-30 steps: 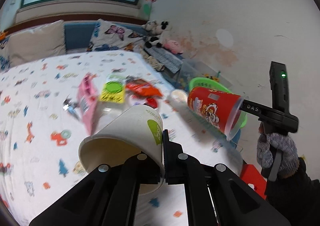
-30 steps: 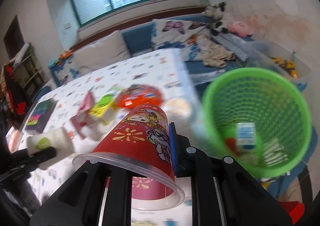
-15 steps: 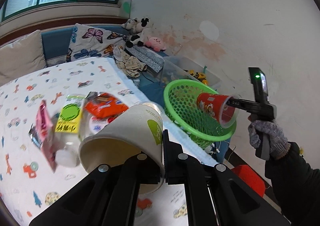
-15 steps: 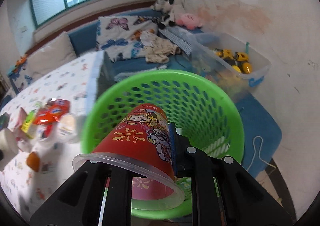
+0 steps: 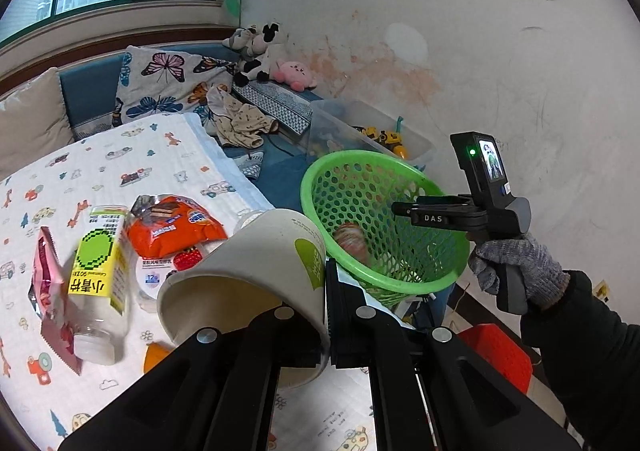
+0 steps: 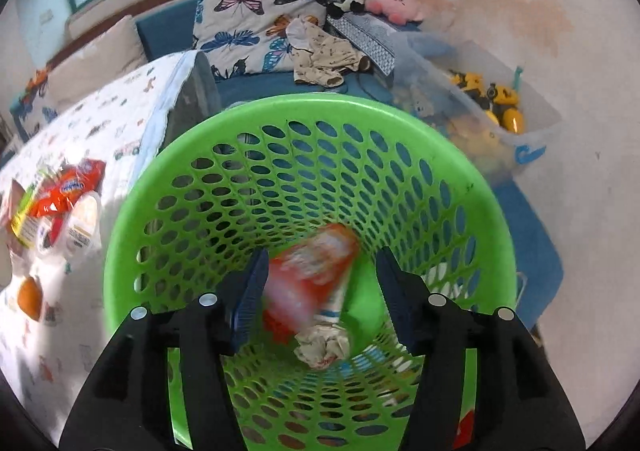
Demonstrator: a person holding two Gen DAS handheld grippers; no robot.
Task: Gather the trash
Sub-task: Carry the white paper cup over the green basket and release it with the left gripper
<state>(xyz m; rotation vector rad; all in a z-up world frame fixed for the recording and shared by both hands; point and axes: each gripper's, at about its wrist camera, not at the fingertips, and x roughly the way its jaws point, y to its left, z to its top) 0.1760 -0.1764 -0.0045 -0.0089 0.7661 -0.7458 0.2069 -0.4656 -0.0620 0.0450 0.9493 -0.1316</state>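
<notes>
Basket (image 6: 128, 251) sits right of the bed, the blurred red cup (image 6: 308, 275) inside it below the released right claw (image 6: 318, 283). Left claw (image 5: 326, 315) is clenched on the white paper cup (image 5: 248, 275). Advice: carry it over the rim's centre before letting go.

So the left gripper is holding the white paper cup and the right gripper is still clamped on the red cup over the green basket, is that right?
Not quite. The right gripper is open and empty; the right wrist view shows the red cup blurred, loose inside the green basket. The left gripper does hold the white paper cup.
</notes>
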